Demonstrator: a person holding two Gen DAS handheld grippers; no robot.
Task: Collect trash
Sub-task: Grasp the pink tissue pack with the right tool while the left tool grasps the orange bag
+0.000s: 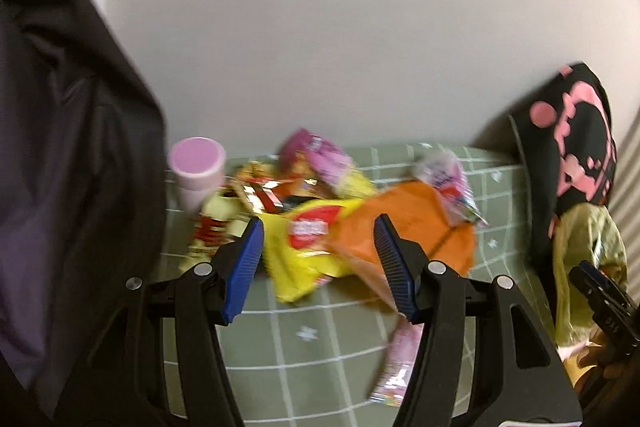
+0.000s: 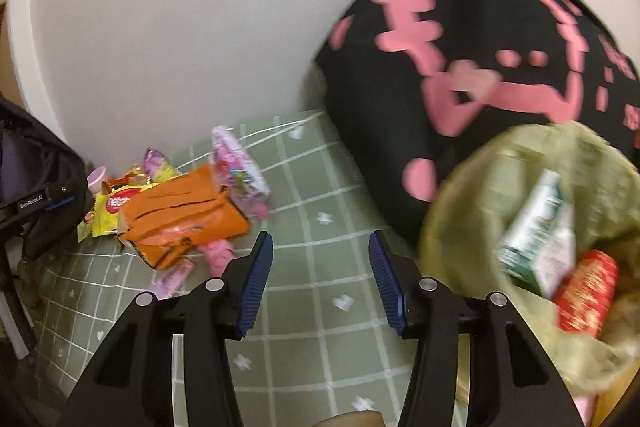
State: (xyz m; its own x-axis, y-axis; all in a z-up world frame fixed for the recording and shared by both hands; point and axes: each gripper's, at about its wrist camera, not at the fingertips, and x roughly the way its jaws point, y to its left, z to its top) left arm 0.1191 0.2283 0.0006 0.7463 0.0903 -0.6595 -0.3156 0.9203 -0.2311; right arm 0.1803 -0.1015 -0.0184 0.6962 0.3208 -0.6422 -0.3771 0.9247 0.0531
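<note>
A green checked tabletop [image 2: 304,187] meets a white wall [image 2: 180,27]. Wrappers [image 1: 320,227] heap along its far edge. The left tool [image 1: 320,247] and right tool [image 2: 320,255] gape, empty, over bare cloth; a bag [image 2: 460,227] holds trash at the right edge.

the print on the yellow packet [image 1: 310,227] is smeared by blur and unreadable. the left gripper's right finger [image 1: 394,263] covers part of the pink wrapper [image 1: 394,371]. the black-and-pink bag [image 2: 472,59] is blurred and cut off at the right edge. in the trash bag [image 2: 600,163], the white-green carton [image 2: 536,231] and red can [image 2: 586,293] are too blurred to read.
</note>
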